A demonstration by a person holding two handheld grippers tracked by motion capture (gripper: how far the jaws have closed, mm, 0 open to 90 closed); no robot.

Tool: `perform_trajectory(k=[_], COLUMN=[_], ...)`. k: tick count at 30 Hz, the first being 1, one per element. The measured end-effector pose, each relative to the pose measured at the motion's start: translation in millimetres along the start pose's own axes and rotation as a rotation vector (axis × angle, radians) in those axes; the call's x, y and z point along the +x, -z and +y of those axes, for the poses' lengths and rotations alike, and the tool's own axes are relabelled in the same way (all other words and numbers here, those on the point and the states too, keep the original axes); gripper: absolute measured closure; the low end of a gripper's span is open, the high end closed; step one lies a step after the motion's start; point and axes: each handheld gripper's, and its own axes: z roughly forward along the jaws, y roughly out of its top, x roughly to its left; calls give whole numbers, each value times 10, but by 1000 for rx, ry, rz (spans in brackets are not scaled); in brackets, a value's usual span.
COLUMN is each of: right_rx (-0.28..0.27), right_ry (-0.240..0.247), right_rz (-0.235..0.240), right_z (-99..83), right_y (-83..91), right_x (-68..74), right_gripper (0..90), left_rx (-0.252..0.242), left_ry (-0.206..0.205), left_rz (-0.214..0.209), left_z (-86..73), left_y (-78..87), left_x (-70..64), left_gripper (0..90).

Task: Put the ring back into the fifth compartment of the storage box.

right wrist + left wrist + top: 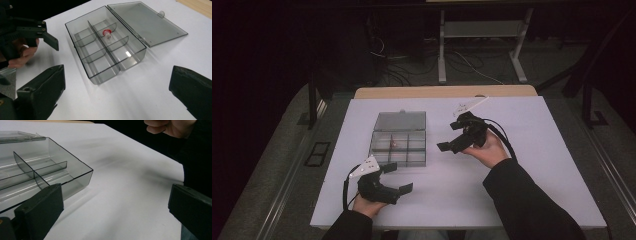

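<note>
Fingers on both my left gripper (394, 177) and right gripper (451, 136) are spread wide and empty. Between them on the desk (532, 165), the clear compartment box (110, 53) lies open, one small red-capped part (107, 33) in a far compartment; five look unfilled.

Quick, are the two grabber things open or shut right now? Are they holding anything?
Left gripper: jaws open, holding nothing.
Right gripper: jaws open, holding nothing.

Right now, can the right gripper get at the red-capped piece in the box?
Probably yes. The box lid lies flat open, the right gripper is open and empty beside it, and nothing covers the red-capped piece; only low dividers surround it.
</note>
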Motion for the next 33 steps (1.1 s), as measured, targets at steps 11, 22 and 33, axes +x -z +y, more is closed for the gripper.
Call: perform_trajectory(k=[11, 22, 33], right_rx=[-20, -44, -57], right_ry=[-32, -55, -102], right_rz=[-24, -51, -90], right_z=[-314, -683, -1197], right_y=[239, 413, 605], right_x=[1, 44, 70], right_gripper=[0, 0, 0], left_rx=[7, 10, 12], left_ry=[-1, -2, -1], left_rz=[2, 3, 5], left_z=[-4, -11, -15], left_y=[-6, -14, -19], left_x=[0, -1, -7], left_gripper=[0, 0, 0])
